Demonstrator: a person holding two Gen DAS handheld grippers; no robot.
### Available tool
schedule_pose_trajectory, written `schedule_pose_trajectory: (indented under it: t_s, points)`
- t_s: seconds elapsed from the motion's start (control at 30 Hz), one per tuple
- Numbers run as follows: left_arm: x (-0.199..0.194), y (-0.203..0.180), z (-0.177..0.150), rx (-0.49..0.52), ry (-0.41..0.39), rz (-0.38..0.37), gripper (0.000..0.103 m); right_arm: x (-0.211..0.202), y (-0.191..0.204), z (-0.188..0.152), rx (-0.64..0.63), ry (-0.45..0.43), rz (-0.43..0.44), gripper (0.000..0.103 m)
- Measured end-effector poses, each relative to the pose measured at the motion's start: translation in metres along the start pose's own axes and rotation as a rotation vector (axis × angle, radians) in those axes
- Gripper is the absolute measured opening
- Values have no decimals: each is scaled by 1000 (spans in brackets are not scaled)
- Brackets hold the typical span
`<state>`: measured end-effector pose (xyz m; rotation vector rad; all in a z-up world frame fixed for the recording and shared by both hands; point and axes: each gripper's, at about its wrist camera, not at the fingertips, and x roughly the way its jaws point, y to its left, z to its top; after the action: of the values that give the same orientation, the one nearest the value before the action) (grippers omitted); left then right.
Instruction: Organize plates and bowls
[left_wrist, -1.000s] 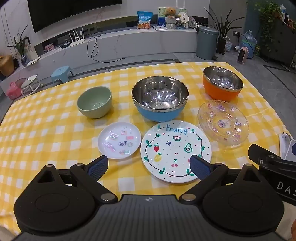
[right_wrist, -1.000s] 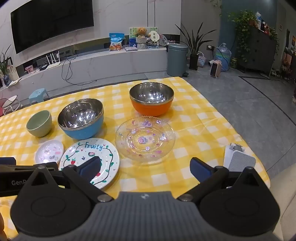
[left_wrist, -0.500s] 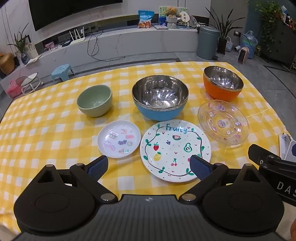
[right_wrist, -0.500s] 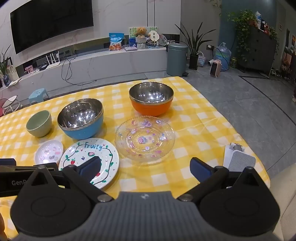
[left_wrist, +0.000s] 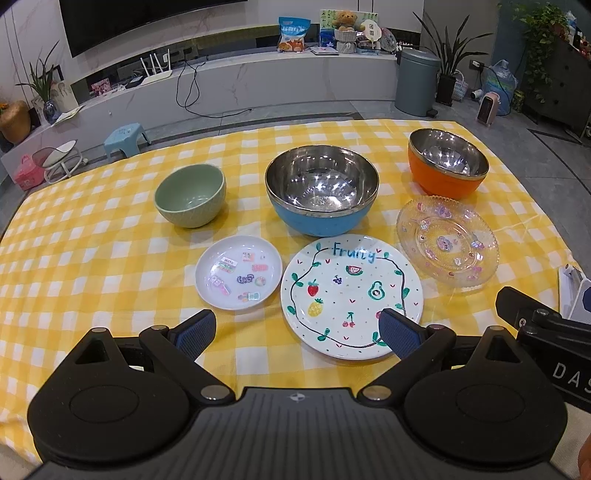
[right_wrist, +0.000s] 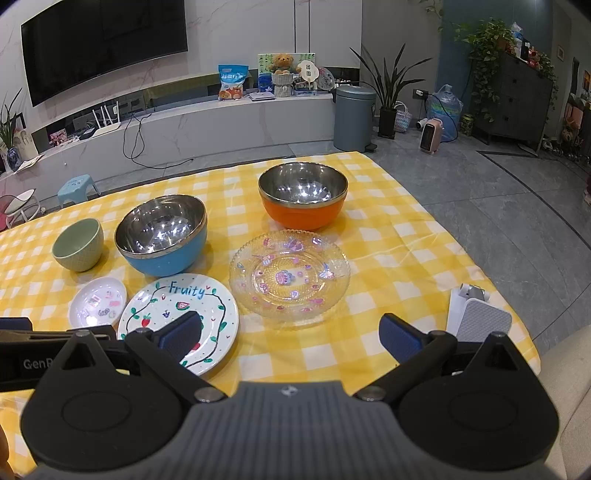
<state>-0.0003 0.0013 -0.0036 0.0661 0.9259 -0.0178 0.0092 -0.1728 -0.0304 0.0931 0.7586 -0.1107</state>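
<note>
Left wrist view: the left hand-held gripper (left_wrist: 297, 330) is hovering wide open, gripping nothing, over the table (left_wrist: 74, 236); the "Fruity" plate (left_wrist: 351, 295) is lying just ahead, the sticker saucer (left_wrist: 238, 271) at 11 o'clock, the blue steel bowl (left_wrist: 321, 194) at 12.

Right wrist view: the right hand-held gripper (right_wrist: 290, 334) is gaping empty; the glass plate (right_wrist: 290, 277) is sitting at 12 o'clock, the orange bowl (right_wrist: 303, 197) beyond it, the green bowl (right_wrist: 78, 243) at 10.

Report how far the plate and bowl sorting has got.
Nothing stacked yet. Green bowl, blue bowl, orange bowl, small white plate, Fruity plate and glass plate sit separately. Left gripper and right gripper are open and empty. All remains.
</note>
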Motion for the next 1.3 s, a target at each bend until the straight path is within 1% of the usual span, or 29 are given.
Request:
schedule_pose_trajectory:
  t_s: [1.3]
  points:
    - [-3,0,1,9,-4,11,103,0,1,0,-6,-5,-4,100]
